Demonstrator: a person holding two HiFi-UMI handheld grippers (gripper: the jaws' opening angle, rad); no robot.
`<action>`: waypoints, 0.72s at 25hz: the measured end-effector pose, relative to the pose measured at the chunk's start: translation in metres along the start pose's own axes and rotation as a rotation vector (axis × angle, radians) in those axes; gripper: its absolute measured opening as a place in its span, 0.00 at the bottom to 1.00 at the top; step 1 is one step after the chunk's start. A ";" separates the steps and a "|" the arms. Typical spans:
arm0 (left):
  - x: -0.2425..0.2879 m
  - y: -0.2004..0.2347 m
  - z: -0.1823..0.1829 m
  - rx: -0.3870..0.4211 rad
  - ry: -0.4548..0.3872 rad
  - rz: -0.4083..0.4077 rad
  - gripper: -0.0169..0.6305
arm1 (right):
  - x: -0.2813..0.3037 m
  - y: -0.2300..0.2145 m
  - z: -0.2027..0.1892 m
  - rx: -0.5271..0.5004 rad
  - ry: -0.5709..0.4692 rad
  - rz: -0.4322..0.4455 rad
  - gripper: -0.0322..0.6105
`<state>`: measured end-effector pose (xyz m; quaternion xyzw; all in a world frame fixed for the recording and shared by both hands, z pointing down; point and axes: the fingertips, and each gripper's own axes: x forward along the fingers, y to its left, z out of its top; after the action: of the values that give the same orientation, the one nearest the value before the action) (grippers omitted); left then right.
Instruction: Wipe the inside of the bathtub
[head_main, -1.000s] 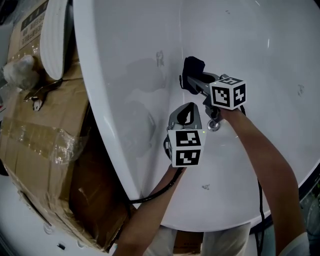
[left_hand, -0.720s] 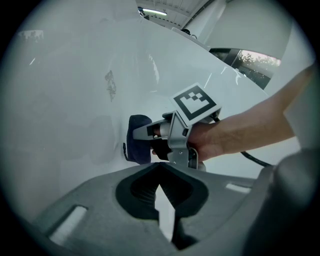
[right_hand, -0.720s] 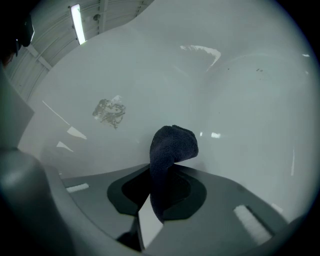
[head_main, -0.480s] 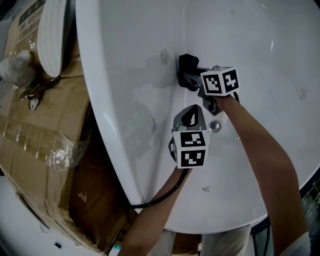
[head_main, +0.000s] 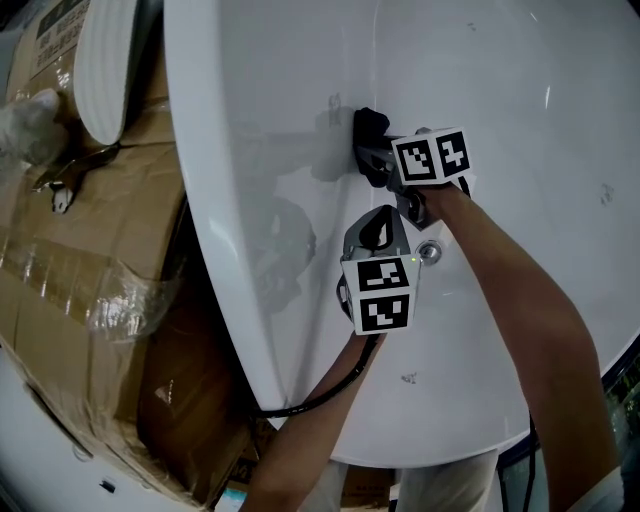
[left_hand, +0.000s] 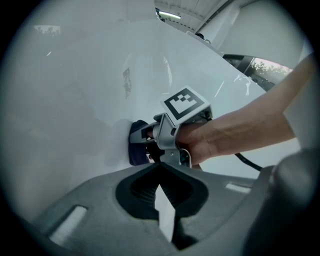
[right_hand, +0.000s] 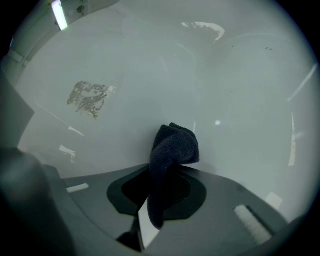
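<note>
The white bathtub (head_main: 215, 250) fills most of the head view. My right gripper (head_main: 366, 152) is shut on a dark blue cloth (head_main: 368, 126) and presses it against the tub's inner wall. A greyish smudge (head_main: 333, 104) lies just left of the cloth on that wall; the smudge (right_hand: 90, 98) shows up and to the left of the cloth (right_hand: 174, 146) in the right gripper view. My left gripper (head_main: 378, 218) hovers shut and empty just below the right one, over the tub floor. Its own view shows the cloth (left_hand: 136, 146) ahead on the wall.
A round metal drain (head_main: 430, 251) sits on the tub floor beside the left gripper. Taped cardboard boxes (head_main: 90, 270) and a white oval lid (head_main: 105, 70) stand left of the tub. A black cable (head_main: 310, 400) hangs over the tub's near rim.
My right gripper has slid the cloth up and to the left along the wall, closer to the smudge. The left gripper has barely shifted.
</note>
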<state>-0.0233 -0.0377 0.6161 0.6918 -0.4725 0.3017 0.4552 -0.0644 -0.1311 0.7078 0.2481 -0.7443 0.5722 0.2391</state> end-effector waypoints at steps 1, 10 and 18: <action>0.000 0.001 0.000 0.002 -0.002 0.004 0.02 | 0.001 0.003 0.000 -0.012 0.005 -0.002 0.13; -0.002 -0.005 -0.003 -0.016 0.005 -0.010 0.02 | -0.012 0.028 0.010 -0.045 -0.032 0.066 0.13; -0.011 -0.016 -0.012 0.059 0.017 -0.010 0.02 | -0.025 0.054 0.015 -0.133 -0.012 0.102 0.13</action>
<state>-0.0127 -0.0208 0.6065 0.7047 -0.4559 0.3193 0.4401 -0.0812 -0.1308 0.6483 0.1969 -0.7937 0.5315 0.2210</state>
